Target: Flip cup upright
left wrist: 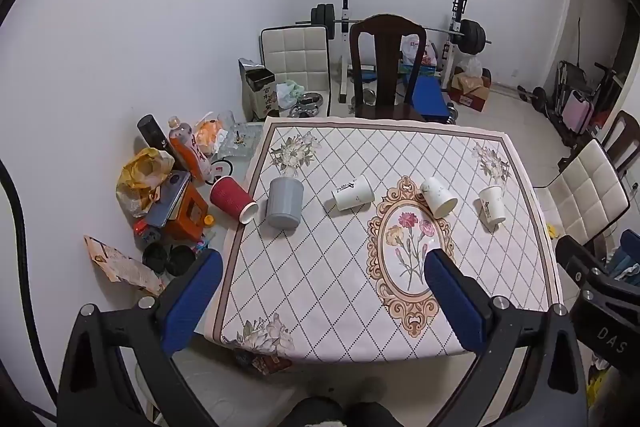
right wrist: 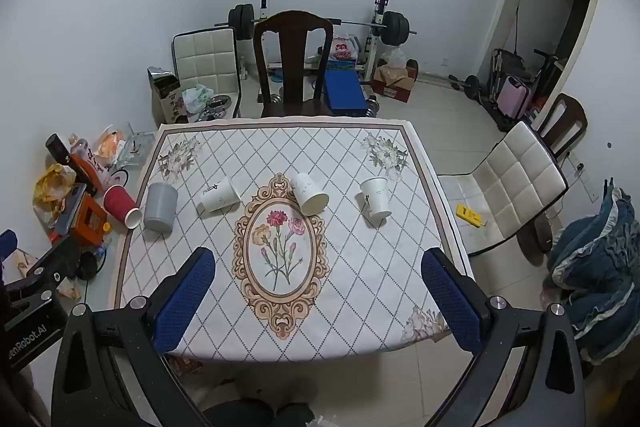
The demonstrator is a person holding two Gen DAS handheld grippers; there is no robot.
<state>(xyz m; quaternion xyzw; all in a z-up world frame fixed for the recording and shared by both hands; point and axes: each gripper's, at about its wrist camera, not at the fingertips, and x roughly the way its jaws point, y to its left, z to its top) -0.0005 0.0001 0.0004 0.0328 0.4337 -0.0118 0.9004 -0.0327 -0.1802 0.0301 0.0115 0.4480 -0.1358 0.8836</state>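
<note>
Several cups lie or stand in a row across the table. A red ribbed cup point(left wrist: 231, 199) point(right wrist: 121, 206) lies on its side at the left edge. A grey cup point(left wrist: 284, 202) point(right wrist: 159, 207) stands mouth down beside it. Three white paper cups follow: one on its side point(left wrist: 353, 192) point(right wrist: 219, 194), one tipped over point(left wrist: 437, 197) point(right wrist: 308, 193), one mouth down at the right point(left wrist: 492, 205) point(right wrist: 375, 197). My left gripper point(left wrist: 324, 265) and right gripper point(right wrist: 320, 261) are both open and empty, held above the table's near edge.
The floral tablecloth point(left wrist: 320, 267) point(right wrist: 360, 267) covers a square table. Clutter of bottles, bags and boxes point(left wrist: 168, 187) sits left of it. A dark wooden chair point(left wrist: 386, 67) stands behind, a white chair point(right wrist: 516, 187) to the right, a weight bench at the back wall.
</note>
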